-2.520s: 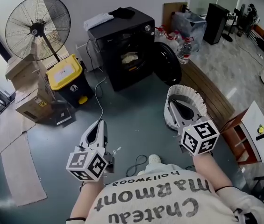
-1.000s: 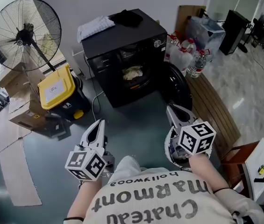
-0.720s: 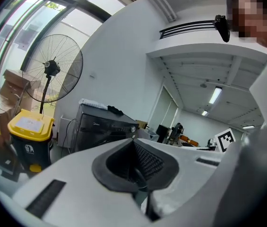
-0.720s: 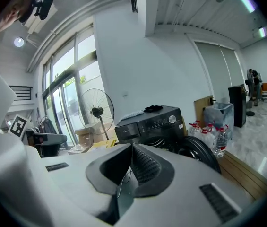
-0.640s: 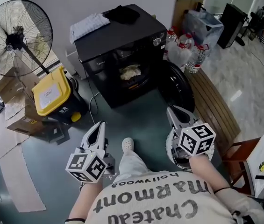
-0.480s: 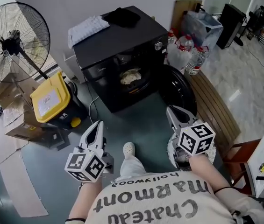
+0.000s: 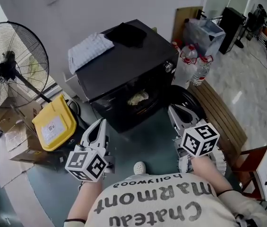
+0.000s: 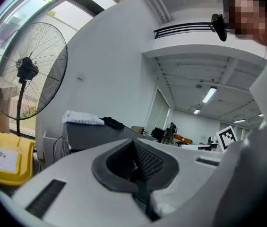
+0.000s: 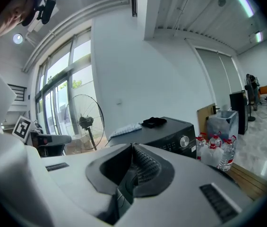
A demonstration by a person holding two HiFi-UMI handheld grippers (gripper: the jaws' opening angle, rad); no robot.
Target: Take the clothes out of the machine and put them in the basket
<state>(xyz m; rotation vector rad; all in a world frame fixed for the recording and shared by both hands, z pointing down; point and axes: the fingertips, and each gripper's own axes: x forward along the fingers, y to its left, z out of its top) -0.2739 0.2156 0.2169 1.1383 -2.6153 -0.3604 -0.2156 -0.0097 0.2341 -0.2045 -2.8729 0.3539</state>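
The black machine (image 7: 124, 70) stands with its round door (image 7: 187, 104) swung open to the right. A pale heap of clothes (image 7: 138, 98) shows inside the drum. My left gripper (image 7: 99, 123) hangs shut and empty in front of the machine's lower left. To the right, my right gripper (image 7: 173, 110) is shut and empty beside the open door. The white basket (image 7: 221, 159) stands on the floor under my right hand, mostly hidden. The left gripper view shows my left gripper (image 8: 135, 167) with pads together and the machine (image 8: 88, 135) beyond. In the right gripper view, my right gripper (image 9: 132, 167) points at the machine (image 9: 173, 129).
A white cloth (image 7: 90, 45) and a black cloth (image 7: 126, 34) lie on top of the machine. A standing fan (image 7: 10, 65) and a yellow-lidded bin (image 7: 53, 124) are at the left. Water bottles (image 7: 194, 63) and a wooden bench (image 7: 218, 117) are at the right. A shoe (image 7: 139, 167) shows below.
Both grippers have moved forward toward the machine, which now looks nearer and larger. The basket has slipped back under my right hand. Both jaws stay shut.
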